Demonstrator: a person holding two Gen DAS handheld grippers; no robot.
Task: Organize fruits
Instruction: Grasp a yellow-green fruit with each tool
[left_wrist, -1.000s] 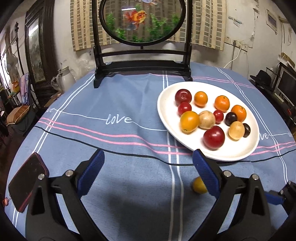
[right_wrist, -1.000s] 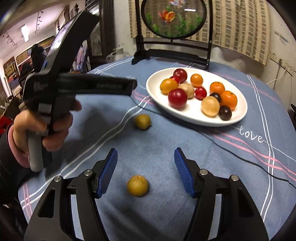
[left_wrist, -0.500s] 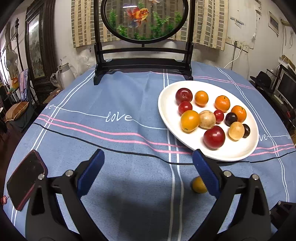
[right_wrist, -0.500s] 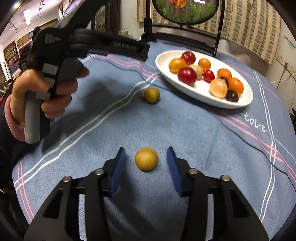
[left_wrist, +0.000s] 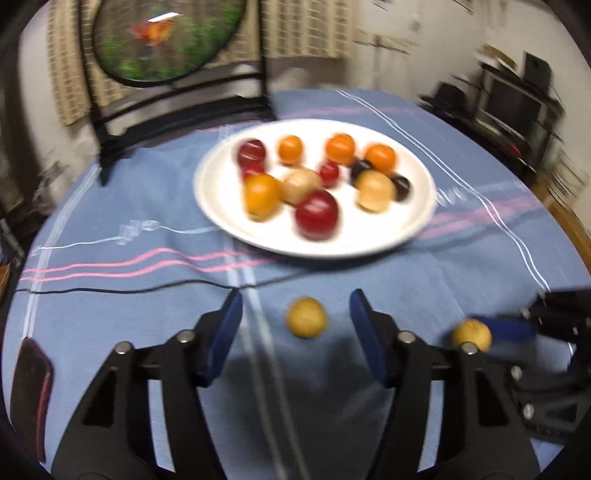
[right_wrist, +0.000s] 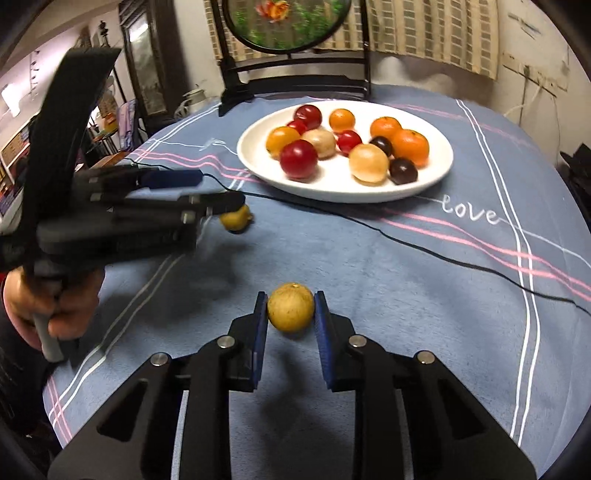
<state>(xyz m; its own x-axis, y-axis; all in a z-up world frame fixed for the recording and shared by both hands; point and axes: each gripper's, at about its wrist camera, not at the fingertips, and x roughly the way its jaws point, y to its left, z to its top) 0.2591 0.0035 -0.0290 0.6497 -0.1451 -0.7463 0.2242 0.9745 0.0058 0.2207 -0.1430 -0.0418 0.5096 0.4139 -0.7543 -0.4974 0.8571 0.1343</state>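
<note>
Two yellow fruits lie on the blue cloth in front of a white plate (left_wrist: 218, 206) (right_wrist: 332, 192) that holds several red, orange, tan and dark fruits. My right gripper (right_wrist: 290, 301) is shut on one yellow fruit (right_wrist: 290, 314) (left_wrist: 471, 332), with both blue pads pressed to its sides. My left gripper (left_wrist: 295, 302) has the other yellow fruit (left_wrist: 306, 317) (right_wrist: 235, 218) between its jaws. Those jaws are closing, with a gap on each side of the fruit. The left wrist view is blurred by motion. In the right wrist view a hand (right_wrist: 55, 306) holds the left gripper (right_wrist: 221, 190).
A round painted screen on a black stand (left_wrist: 166, 40) (right_wrist: 291, 22) rises behind the plate. A thin black cable (right_wrist: 406, 236) crosses the cloth in front of the plate. A dark phone (left_wrist: 31, 380) lies at the table's near left edge.
My right jaws closed onto the yellow fruit. My left gripper swung right and down, its jaws narrowed, and the other yellow fruit now sits between them.
</note>
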